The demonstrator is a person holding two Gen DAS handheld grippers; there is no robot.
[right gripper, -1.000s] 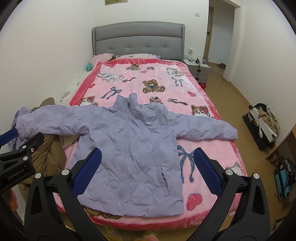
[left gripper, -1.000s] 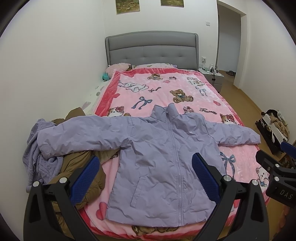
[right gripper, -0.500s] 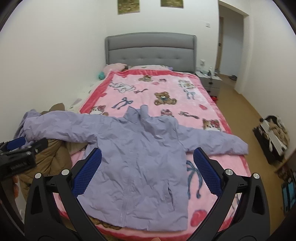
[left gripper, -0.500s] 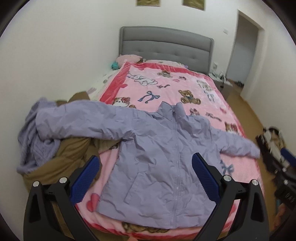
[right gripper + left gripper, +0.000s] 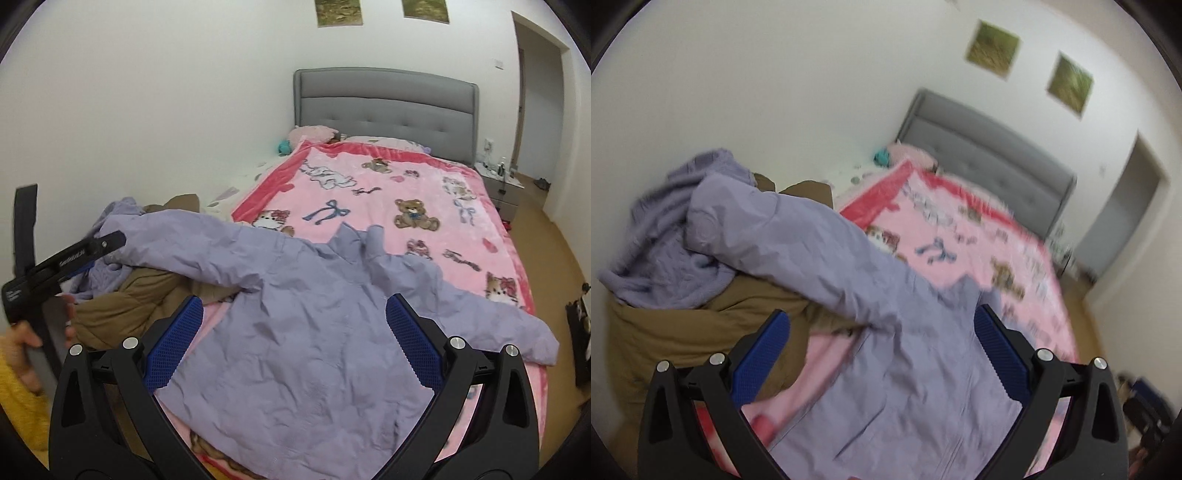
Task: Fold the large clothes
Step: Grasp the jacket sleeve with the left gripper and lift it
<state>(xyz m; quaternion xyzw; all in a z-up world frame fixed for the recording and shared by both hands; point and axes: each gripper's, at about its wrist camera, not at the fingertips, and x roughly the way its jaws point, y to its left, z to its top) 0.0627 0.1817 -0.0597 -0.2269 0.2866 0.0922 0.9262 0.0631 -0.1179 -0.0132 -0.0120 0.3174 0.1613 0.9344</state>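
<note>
A lilac puffer jacket (image 5: 306, 332) lies flat and zipped on the pink cartoon blanket (image 5: 369, 192), sleeves spread to both sides. Its left sleeve (image 5: 768, 229) rests over a heap of clothes. My left gripper (image 5: 881, 339) hovers open above the jacket's left shoulder, tilted toward that sleeve, with nothing between its blue pads. That same left gripper (image 5: 107, 245) shows at the left edge of the right wrist view, held by a hand, close to the sleeve's cuff. Over the jacket's chest my right gripper (image 5: 293, 334) stands open and empty.
A brown coat (image 5: 683, 328) and a lilac knit (image 5: 661, 254) are piled at the bed's left edge by the white wall. A grey headboard (image 5: 384, 107) and a nightstand (image 5: 498, 184) stand at the far end. Wooden floor (image 5: 554, 258) runs along the right side.
Both grippers have swung left. The left one has dropped closer to the left sleeve and tilted, blurring its view. The jacket has not moved.
</note>
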